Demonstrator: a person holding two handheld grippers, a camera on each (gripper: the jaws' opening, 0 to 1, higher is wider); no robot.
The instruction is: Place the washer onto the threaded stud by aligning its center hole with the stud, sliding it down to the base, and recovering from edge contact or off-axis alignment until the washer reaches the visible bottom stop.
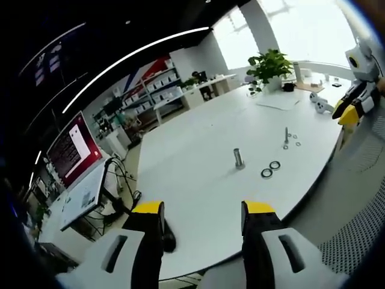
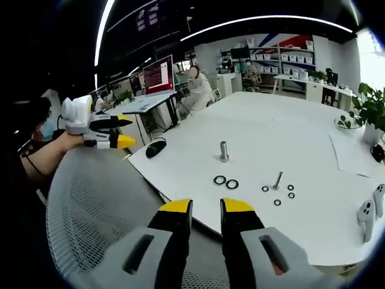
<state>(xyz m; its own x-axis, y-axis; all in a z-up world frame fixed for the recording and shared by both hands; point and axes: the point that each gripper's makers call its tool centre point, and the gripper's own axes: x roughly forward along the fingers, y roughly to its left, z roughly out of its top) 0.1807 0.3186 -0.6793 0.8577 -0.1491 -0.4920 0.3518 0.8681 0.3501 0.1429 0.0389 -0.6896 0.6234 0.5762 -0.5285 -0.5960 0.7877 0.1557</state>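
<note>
Office space, white table [image 2: 289, 138] standing in the middle. Threaded stud [image 2: 224, 150] is sitting upright, two washers [image 2: 225, 182] lying just beside it, within easy reach. Left gripper [image 1: 203, 212] and right gripper [image 2: 206, 209] are hovering back, jaws parted, carrying nothing, staged for pickup.

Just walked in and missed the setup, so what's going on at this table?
A person holds a two-jaw gripper in each hand, both off the edge of the white table. The left gripper and right gripper are open and empty. An upright threaded stud stands on the table with two larger washers lying flat nearby, untouched. A smaller bolt stands among small washers further along. No washer is on the stud yet.
</note>
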